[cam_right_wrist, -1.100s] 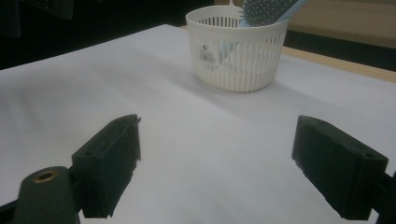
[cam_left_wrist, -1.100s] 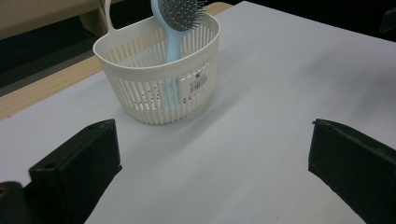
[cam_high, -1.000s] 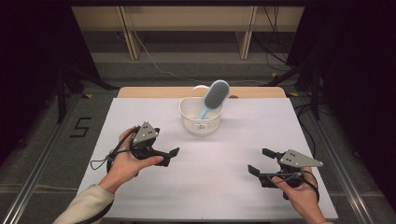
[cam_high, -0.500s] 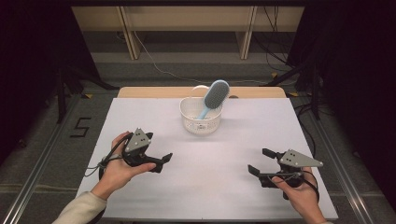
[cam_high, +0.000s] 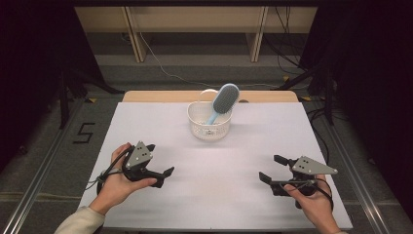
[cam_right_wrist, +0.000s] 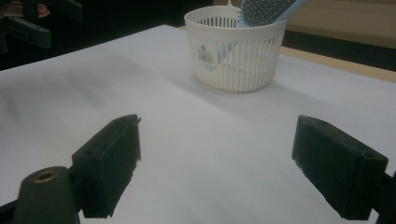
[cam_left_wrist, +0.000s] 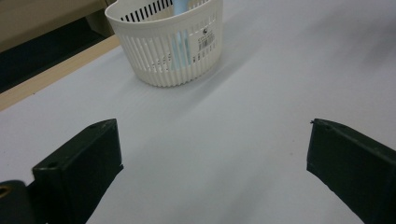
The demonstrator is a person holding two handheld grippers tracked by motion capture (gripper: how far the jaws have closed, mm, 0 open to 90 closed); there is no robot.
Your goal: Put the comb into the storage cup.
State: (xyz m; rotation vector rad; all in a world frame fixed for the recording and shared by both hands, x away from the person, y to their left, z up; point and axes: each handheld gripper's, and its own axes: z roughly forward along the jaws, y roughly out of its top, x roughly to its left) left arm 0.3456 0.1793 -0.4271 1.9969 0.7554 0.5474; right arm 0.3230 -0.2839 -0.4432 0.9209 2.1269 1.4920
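A white slatted basket (cam_high: 209, 123) stands at the back middle of the white table (cam_high: 219, 195). A blue hairbrush (cam_high: 225, 100) leans in it, head up and tilted right. My left gripper (cam_high: 160, 160) rests low at the front left, open and holding nothing. My right gripper (cam_high: 269, 168) sits at the front right, also open with nothing between its jaws. In the left gripper view the basket (cam_left_wrist: 173, 46) lies ahead, beyond the wide-apart jaws of that gripper (cam_left_wrist: 212, 154). The right gripper view has the basket (cam_right_wrist: 236, 51) and brush (cam_right_wrist: 264, 9) ahead of its gripper (cam_right_wrist: 215, 158).
A strip of bare wood (cam_high: 160, 96) runs along the table's far edge behind the basket. To the left, the floor carries a painted "5" (cam_high: 84, 132). Dark stands and cables surround the table. The left gripper (cam_right_wrist: 28, 18) appears far off in the right gripper view.
My left hand and gripper have drawn back a little toward the near edge. The right gripper, basket and brush have not moved.
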